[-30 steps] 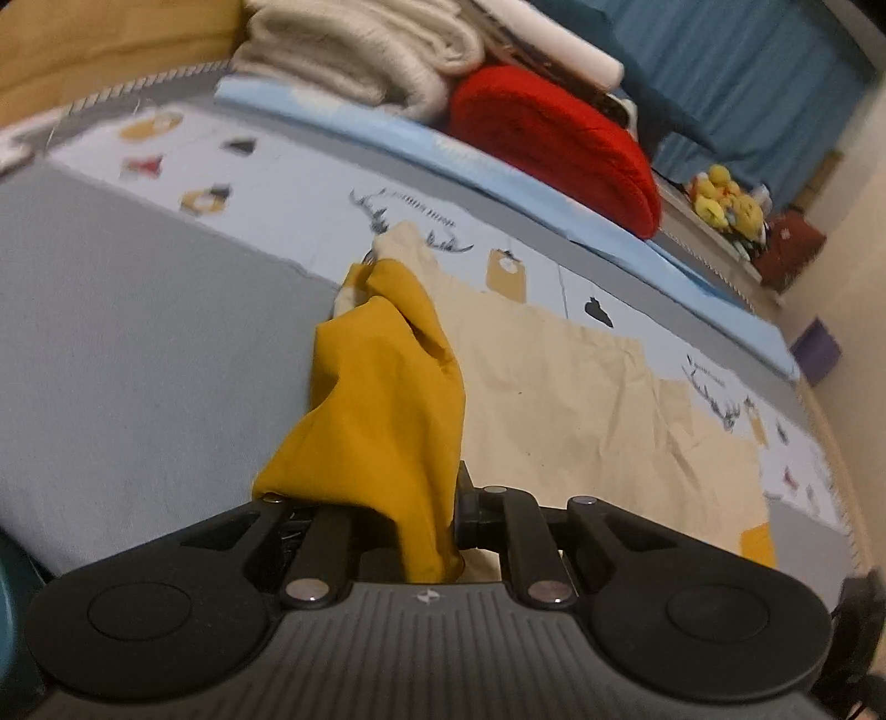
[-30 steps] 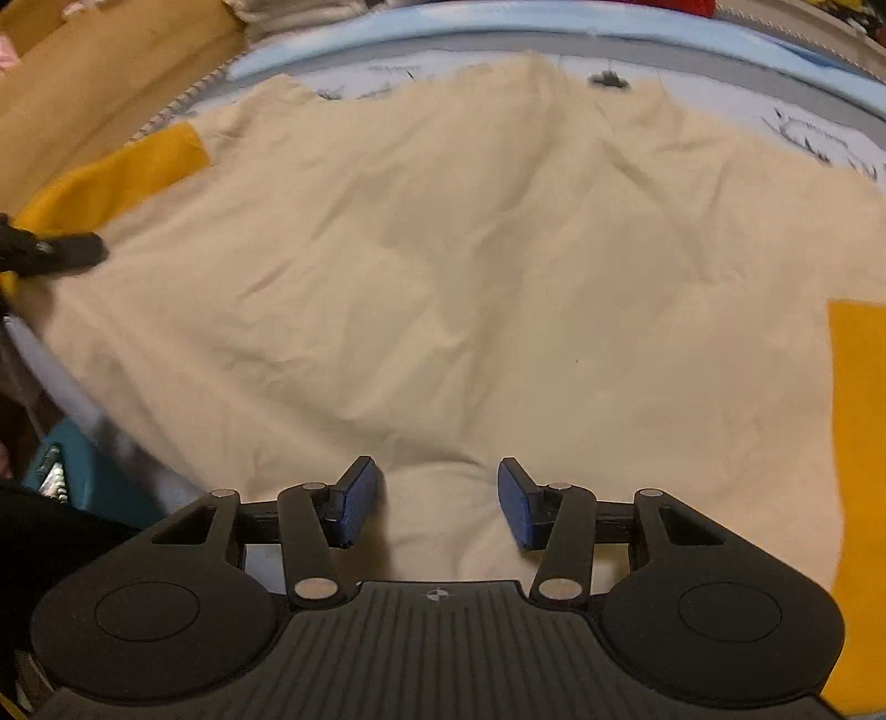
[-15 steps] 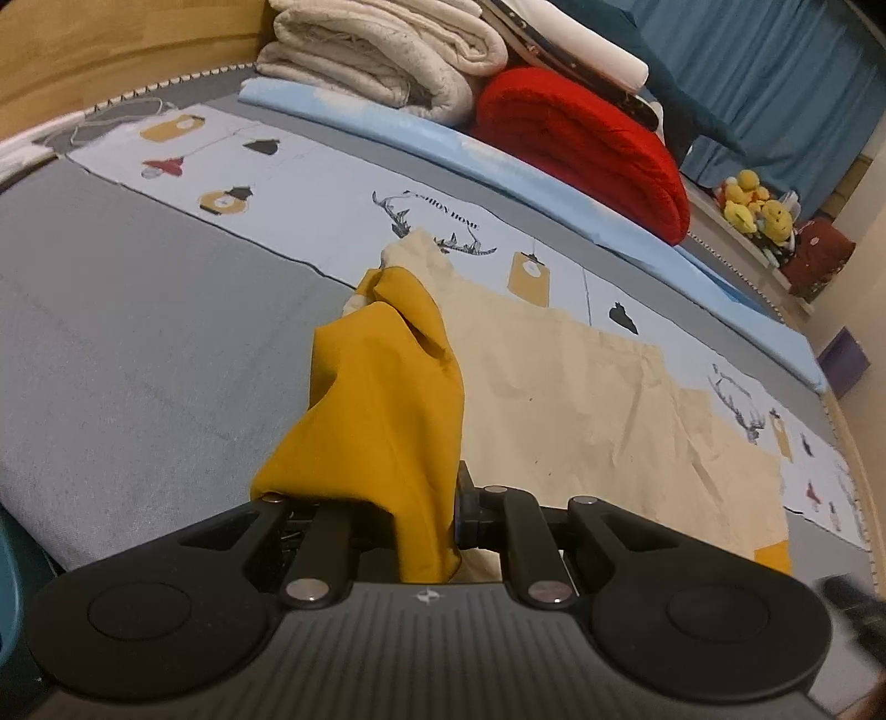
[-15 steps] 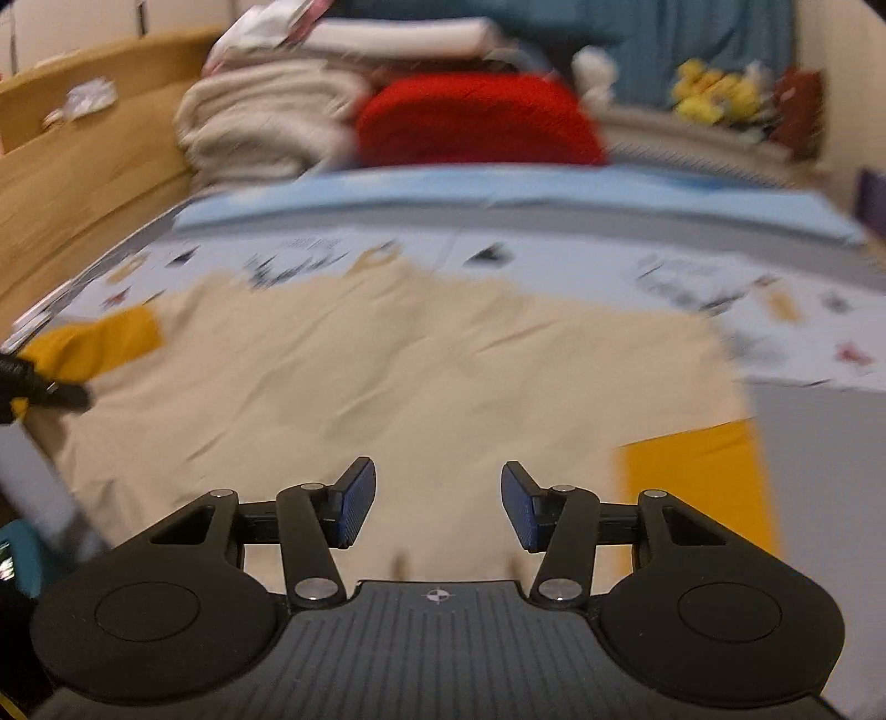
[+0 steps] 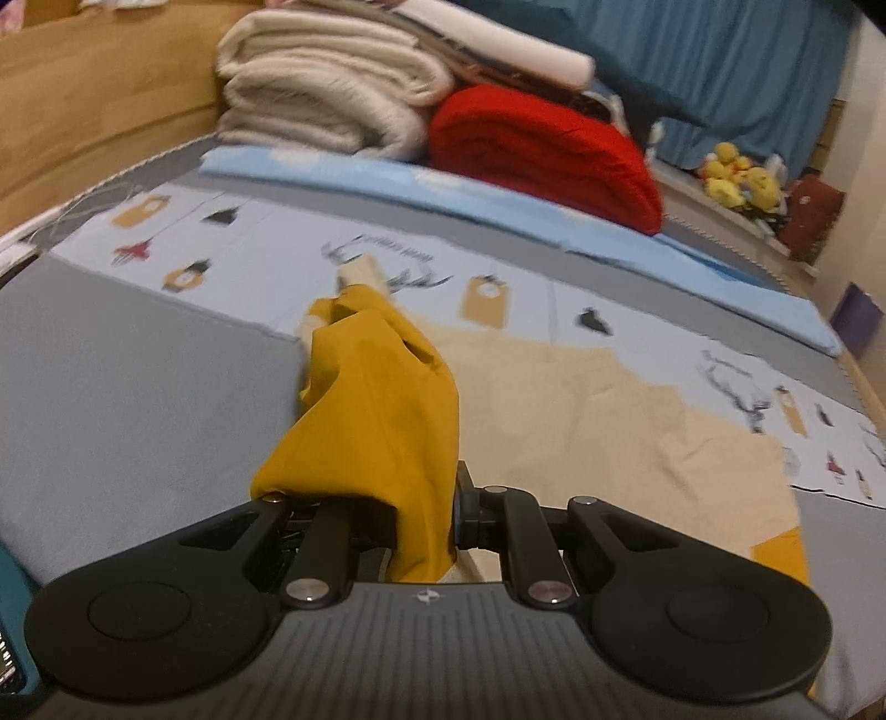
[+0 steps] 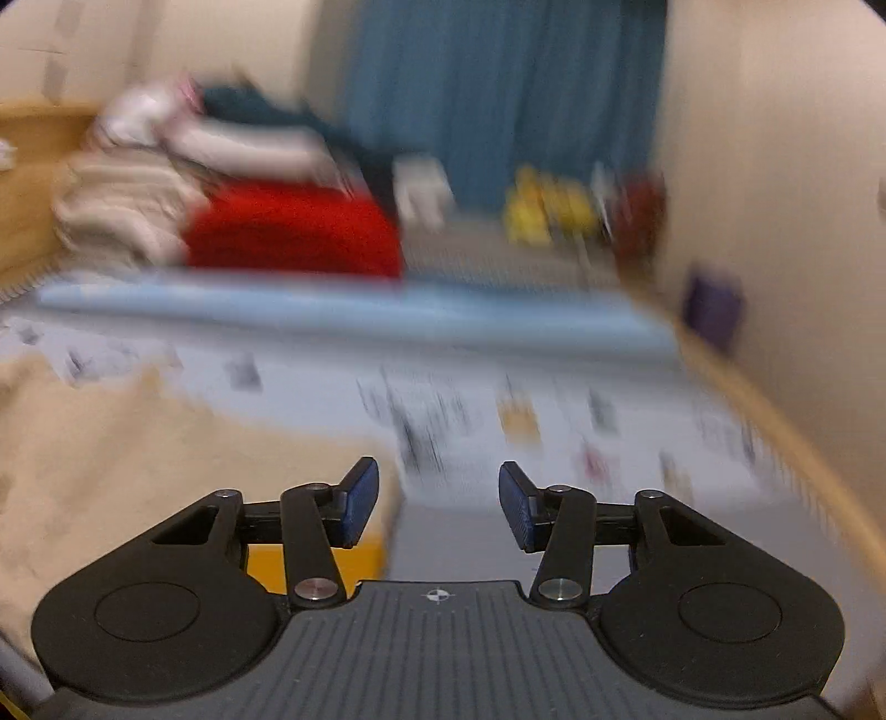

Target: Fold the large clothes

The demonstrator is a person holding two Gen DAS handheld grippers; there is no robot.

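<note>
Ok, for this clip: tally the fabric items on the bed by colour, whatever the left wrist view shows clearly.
Cream and mustard garment, mustard sleeve shut in the left gripper: 1
Cream folded blanket: 1
Red folded blanket: 1
White folded item on the stack: 1
Dark teal cloth behind the stack: 1
Total: 5
</note>
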